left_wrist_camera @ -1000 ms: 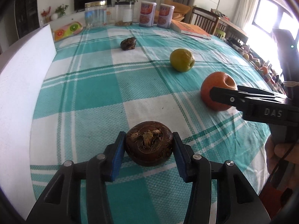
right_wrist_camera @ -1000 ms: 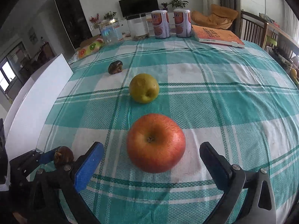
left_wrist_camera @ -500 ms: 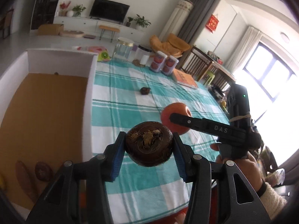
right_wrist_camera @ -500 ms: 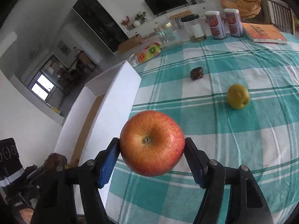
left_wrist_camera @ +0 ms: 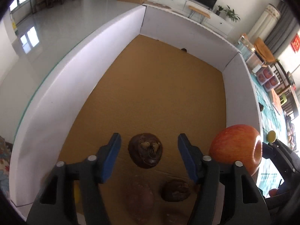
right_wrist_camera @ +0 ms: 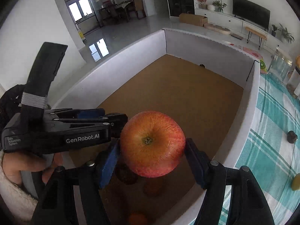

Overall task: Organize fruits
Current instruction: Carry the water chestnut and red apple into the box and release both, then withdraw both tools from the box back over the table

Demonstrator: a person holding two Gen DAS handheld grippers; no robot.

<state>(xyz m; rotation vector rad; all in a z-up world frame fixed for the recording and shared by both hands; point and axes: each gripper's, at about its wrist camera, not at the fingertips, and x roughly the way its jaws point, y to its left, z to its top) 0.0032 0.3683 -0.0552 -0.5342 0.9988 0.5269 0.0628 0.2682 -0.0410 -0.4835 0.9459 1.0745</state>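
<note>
Two fruits over the white-walled box [left_wrist_camera: 78,86]

Our left gripper [left_wrist_camera: 147,151] gapes wide around the dark brown round fruit [left_wrist_camera: 145,150], crown toward us; our right gripper [right_wrist_camera: 151,151] clamps the red apple [right_wrist_camera: 152,144], stem toward us.

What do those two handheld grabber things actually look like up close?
Each tool is a black plastic frame with silver rivets and two blue-padded fingers. Seen from the right tool, the left tool carries white "GenRobot.AI" lettering and a grey strap band. The hand wears a cream fleecy sleeve.
</note>
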